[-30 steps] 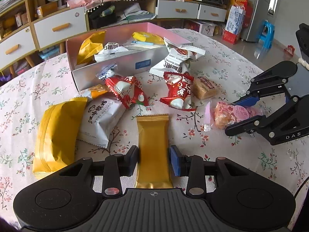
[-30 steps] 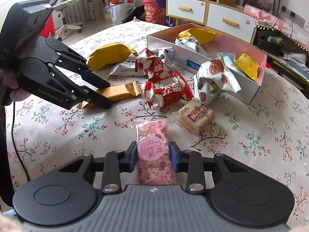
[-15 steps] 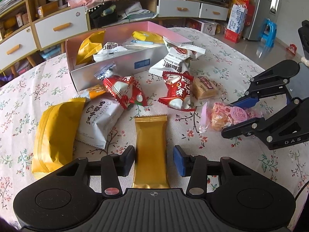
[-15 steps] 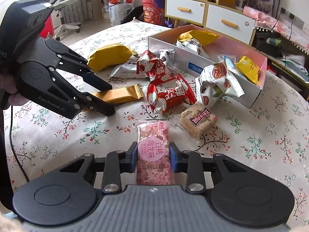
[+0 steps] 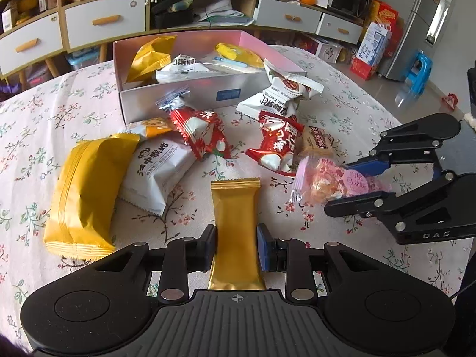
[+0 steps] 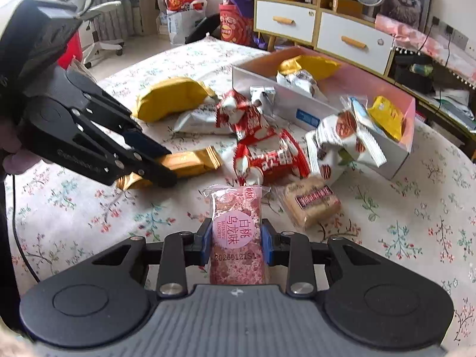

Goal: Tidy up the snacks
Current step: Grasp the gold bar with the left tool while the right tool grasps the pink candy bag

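A long gold snack bar lies on the flowered tablecloth, and my left gripper is shut on it, both pads pressing its sides. The right wrist view shows the same grip on the gold bar. My right gripper is shut on a pink snack packet with a round pink label. From the left wrist view that right gripper holds the pink packet at the right. An open pink-lined box with several snacks inside stands beyond both.
Loose snacks lie between the grippers and the box: a big yellow pack, a white pack, two red packs, a white nut pack and a brown biscuit. Drawers stand behind the table.
The left jaws widened a little around the gold bar, then closed onto it. The right gripper kept its grip on the pink packet and stayed in place.
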Demonstrator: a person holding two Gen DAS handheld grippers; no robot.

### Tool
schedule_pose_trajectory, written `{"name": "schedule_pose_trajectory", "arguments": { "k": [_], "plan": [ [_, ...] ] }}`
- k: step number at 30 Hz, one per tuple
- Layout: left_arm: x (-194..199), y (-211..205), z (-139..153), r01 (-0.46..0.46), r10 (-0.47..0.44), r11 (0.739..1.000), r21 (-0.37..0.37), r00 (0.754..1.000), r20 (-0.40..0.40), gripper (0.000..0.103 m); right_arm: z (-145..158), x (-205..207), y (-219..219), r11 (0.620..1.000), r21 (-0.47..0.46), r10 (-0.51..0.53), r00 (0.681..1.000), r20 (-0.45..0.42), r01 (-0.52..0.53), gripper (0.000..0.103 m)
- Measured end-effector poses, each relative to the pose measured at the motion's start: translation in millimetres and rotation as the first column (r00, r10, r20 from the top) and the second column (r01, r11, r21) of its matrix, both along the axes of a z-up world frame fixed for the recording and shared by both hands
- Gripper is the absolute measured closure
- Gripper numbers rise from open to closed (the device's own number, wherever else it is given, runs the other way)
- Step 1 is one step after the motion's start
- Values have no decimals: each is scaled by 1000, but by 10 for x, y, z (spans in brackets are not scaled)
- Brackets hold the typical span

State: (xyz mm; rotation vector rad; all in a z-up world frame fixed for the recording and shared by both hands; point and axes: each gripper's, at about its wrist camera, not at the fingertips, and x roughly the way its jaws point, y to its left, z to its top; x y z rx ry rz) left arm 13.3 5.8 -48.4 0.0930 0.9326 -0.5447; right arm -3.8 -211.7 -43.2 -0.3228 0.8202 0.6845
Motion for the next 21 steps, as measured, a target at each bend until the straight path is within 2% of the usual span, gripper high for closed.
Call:
{"name": "schedule_pose_trajectory", "arguments": {
  "k": [12, 21],
  "plan": [
    [-1, 50, 174, -57, 57, 997, -50, 998, 16, 77, 184, 22, -21, 996, 66, -58, 997, 51, 55, 74],
    [112, 44, 399, -109, 115, 986, -122, 992, 42, 77, 405, 226, -1, 976, 159, -161, 983, 84, 147, 74]
  ]
}}
